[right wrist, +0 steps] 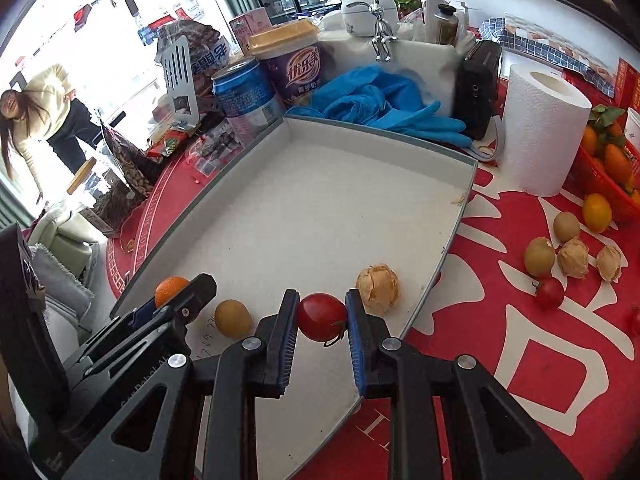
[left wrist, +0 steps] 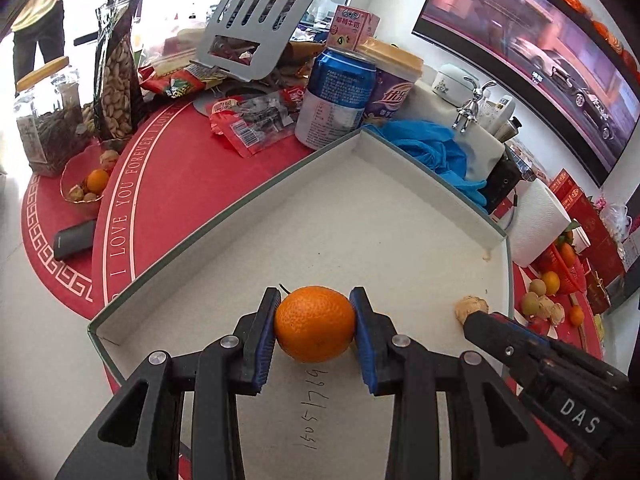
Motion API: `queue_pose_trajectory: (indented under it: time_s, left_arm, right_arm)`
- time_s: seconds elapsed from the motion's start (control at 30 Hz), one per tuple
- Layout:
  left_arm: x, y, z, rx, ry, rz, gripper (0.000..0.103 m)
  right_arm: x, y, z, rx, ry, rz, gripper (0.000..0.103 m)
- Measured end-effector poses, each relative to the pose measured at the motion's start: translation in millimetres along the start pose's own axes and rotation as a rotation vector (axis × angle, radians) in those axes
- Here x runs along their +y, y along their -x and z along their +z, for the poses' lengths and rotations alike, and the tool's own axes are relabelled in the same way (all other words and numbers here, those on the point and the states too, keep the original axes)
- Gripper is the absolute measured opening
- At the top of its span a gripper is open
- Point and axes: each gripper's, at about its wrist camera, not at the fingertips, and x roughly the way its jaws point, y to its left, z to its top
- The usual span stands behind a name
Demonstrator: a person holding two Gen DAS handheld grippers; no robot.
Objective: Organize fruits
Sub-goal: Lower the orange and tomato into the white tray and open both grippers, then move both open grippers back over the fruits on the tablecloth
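Both grippers are over the shallow white tray (right wrist: 320, 208) now. The left gripper (left wrist: 316, 322) has its blue pads clamped on either side of an orange (left wrist: 315, 323), held just above the tray floor near the front edge. The right gripper (right wrist: 322, 316) is clenched on a small red tomato (right wrist: 322, 317), also at the near end of the tray.

Inside the tray beside the tomato sit a pale, papery husked fruit (right wrist: 378, 289) on one side and a small brown-green round fruit (right wrist: 233, 317) on the other, both lying loose. The rest of the tray floor is bare.

Crowding the far rim: a blue can (left wrist: 334, 98), a purple cup with a yellow lid (right wrist: 290, 64), and blue rubber gloves (right wrist: 376, 100) draped right over the tray's back edge. A paper towel roll (right wrist: 542, 128) stands just beside the right corner.

Out on the red tablecloth (right wrist: 520, 340), right of the tray, more fruit waits: another tomato (right wrist: 550, 292), two husked fruits, a couple of brown round ones and a yellow one, next to a red basket of oranges (right wrist: 612, 160). A person stands well back by the window.
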Motion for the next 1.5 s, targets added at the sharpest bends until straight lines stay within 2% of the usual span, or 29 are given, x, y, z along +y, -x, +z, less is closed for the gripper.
queue_pose_trajectory:
  time_s: [0.17,0.33,0.4,0.47,0.5,0.53,0.57,0.67,0.73,0.9,1.03,1.2,1.3,1.4,1.5]
  left_arm:
    - [1.1,-4.7,-2.5,0.028,0.007,-0.008,0.039]
    - [1.9,-1.9,-3.6,0.009,0.014,0.013,0.040]
    - [2.7,3.9,-2.4,-0.021,0.022,0.017,0.045]
    - [2.0,13.6,-1.3,-0.078,0.024,0.047,0.069]
    - [2.4,18.5,-0.6,-0.113,0.028,0.062,0.075]
    - [1.8,22.5,-0.4,-0.141,0.028,0.068,0.082]
    - [0.0,26.5,-0.6,-0.165,0.023,0.071,0.082]
    - [-11.9,33.3,-2.5,-0.203,-0.030,0.058,0.082]
    - [-24.7,34.1,-5.3,-0.200,-0.089,0.021,0.082]
    - [-57.1,45.1,-20.7,-0.201,-0.229,-0.116,0.082]
    - [-89.0,54.1,-40.6,-0.216,-0.367,-0.170,0.082]
    - [-136.4,67.2,-71.3,-0.166,-0.515,-0.238,0.082]
    - [-169.9,76.6,-91.1,-0.123,-0.605,-0.281,0.083]
    - [-197.4,74.2,-107.2,-0.045,-0.668,-0.309,0.083]
    - [-216.5,65.0,-122.7,0.009,-0.724,-0.270,0.083]
  right_arm:
    - [-2.6,-5.2,-1.5,0.019,0.010,-0.017,0.025]
    - [-2.9,-6.5,-3.5,0.023,0.024,-0.017,0.025]
    - [-1.9,-3.9,-1.4,0.012,0.024,0.004,0.038]
    - [-1.1,4.9,2.7,-0.034,0.015,0.044,0.079]
    - [-1.9,13.6,5.5,-0.074,0.003,0.040,0.084]
    - [-3.4,20.2,8.0,-0.102,-0.006,0.035,0.094]
    - [-6.0,27.5,10.2,-0.128,-0.018,0.043,0.103]
    - [-18.4,50.7,11.7,-0.185,-0.072,0.061,0.103]
    - [-32.3,64.4,4.6,-0.196,-0.103,0.033,0.103]
    - [-86.6,84.8,-37.2,-0.171,-0.208,-0.124,0.103]
    - [-148.2,97.4,-80.2,-0.114,-0.337,-0.238,0.103]
    - [-217.1,120.5,-127.3,-0.093,-0.473,-0.329,0.103]
    - [-228.5,133.7,-141.0,-0.106,-0.459,-0.379,0.103]
    - [-231.0,139.7,-147.2,-0.112,-0.430,-0.391,0.103]
    - [-229.9,140.4,-151.7,-0.128,-0.403,-0.434,0.103]
